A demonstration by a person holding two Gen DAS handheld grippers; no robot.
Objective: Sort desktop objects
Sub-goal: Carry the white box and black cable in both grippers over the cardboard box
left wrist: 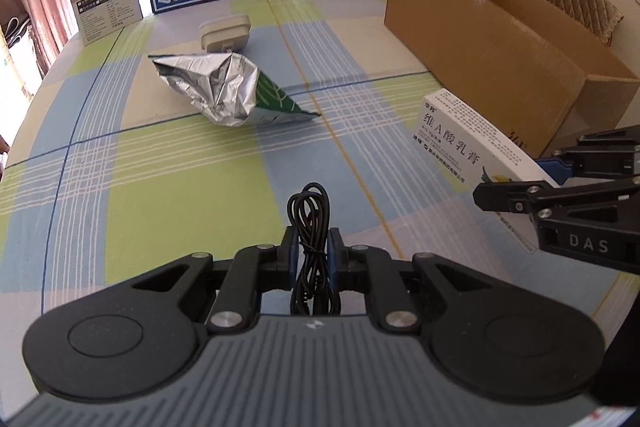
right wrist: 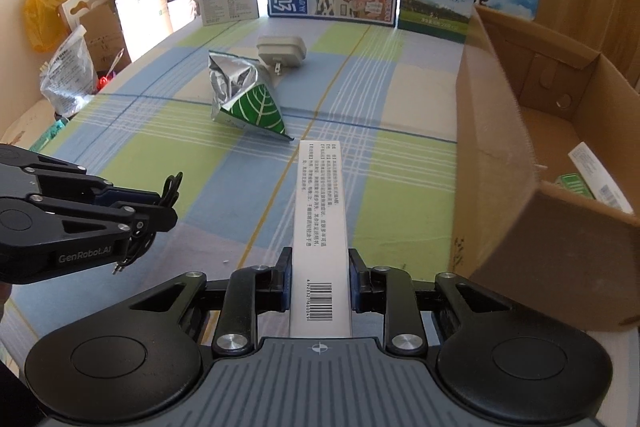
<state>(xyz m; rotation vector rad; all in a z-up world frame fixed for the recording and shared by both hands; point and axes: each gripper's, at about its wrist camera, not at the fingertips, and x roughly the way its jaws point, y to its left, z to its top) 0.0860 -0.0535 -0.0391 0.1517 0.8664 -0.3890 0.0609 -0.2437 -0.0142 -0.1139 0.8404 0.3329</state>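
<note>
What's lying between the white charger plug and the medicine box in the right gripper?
The crumpled foil bag lies between the charger plug and the medicine box, clearest in the right wrist view.

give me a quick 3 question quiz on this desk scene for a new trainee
1. True or false: the left gripper is shut on a black cable.
2. What does the right gripper hold? A) foil bag B) white box C) charger
3. Which two loose things lie on the tablecloth?

Key: 1 true. 2 B, the white box. 3 the foil bag and the charger; the cardboard box stands at the right.
</note>
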